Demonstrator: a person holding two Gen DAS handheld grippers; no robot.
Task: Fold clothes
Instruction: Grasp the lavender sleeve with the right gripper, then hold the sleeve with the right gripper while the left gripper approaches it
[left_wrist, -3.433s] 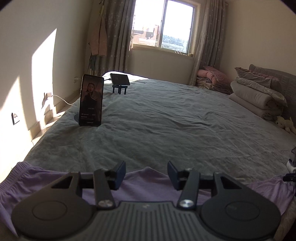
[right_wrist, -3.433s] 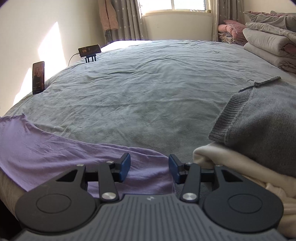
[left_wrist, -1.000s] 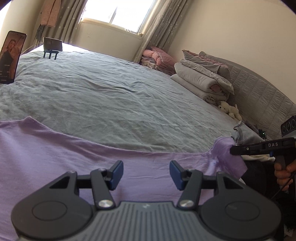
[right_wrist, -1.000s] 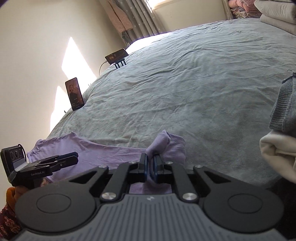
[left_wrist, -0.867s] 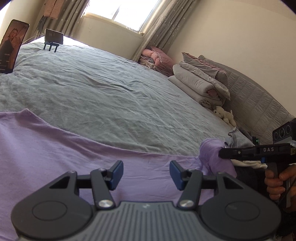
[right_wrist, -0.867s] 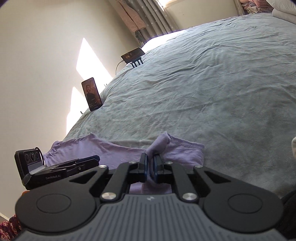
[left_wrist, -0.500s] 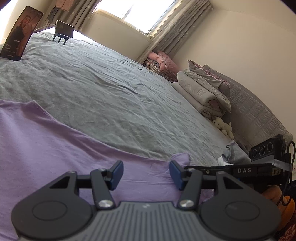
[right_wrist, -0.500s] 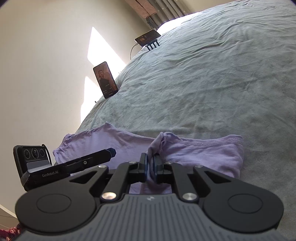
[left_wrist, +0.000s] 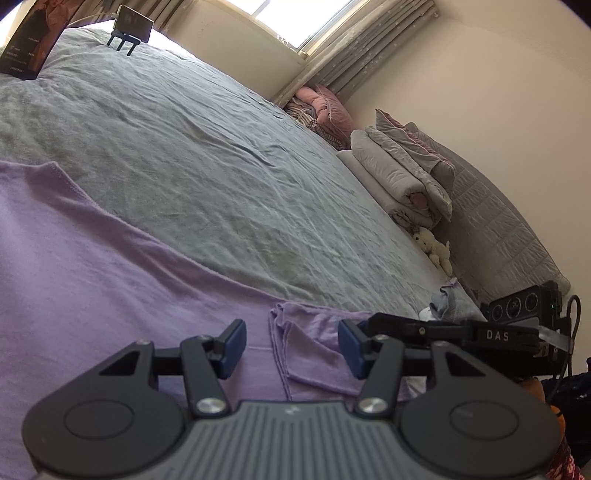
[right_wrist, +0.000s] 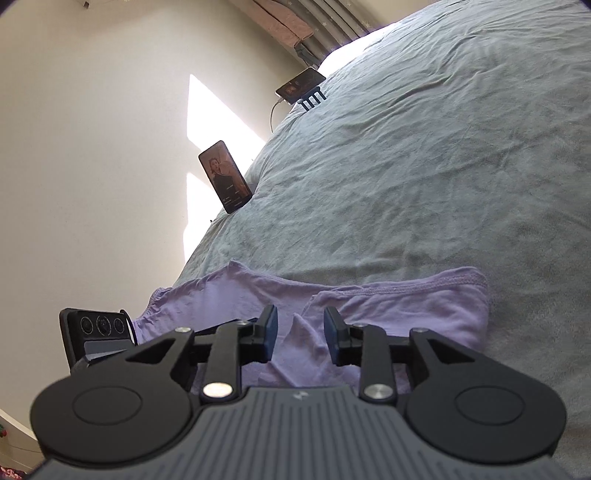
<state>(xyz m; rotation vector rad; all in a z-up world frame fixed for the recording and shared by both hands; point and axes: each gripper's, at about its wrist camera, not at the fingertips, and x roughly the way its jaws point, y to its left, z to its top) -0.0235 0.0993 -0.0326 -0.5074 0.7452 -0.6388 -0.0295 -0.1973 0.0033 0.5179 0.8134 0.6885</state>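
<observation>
Both claws stand with jaws apart and nothing between the pads. Left gripper (left_wrist: 291, 345) hovers low over the purple shirt (left_wrist: 92, 280), its blue pads spread wide on either side of a folded-over flap of the cloth. Right gripper (right_wrist: 300, 334) is less widely parted; a raised fold of the shirt (right_wrist: 388, 306) sits under the gap, but the pads do not pinch it. Seen from the left wrist, the right gripper (left_wrist: 373, 320) comes in from the right, its tip just beside the left one's right finger, with a camera block behind it. Seen from the right wrist, the left gripper's camera block shows at the lower left, its fingers mostly hidden behind the right gripper's own frame.

The shirt lies spread along the near edge of the bed (right_wrist: 424, 166), on the grey cover, one end doubled back onto itself. A phone (right_wrist: 225, 176) leans upright at the far left edge of the bed, and a second one (right_wrist: 301, 85) sits on a small stand further back. Folded quilts (left_wrist: 399, 177) are stacked by the headboard, with a small plush toy (left_wrist: 436, 248) below them
</observation>
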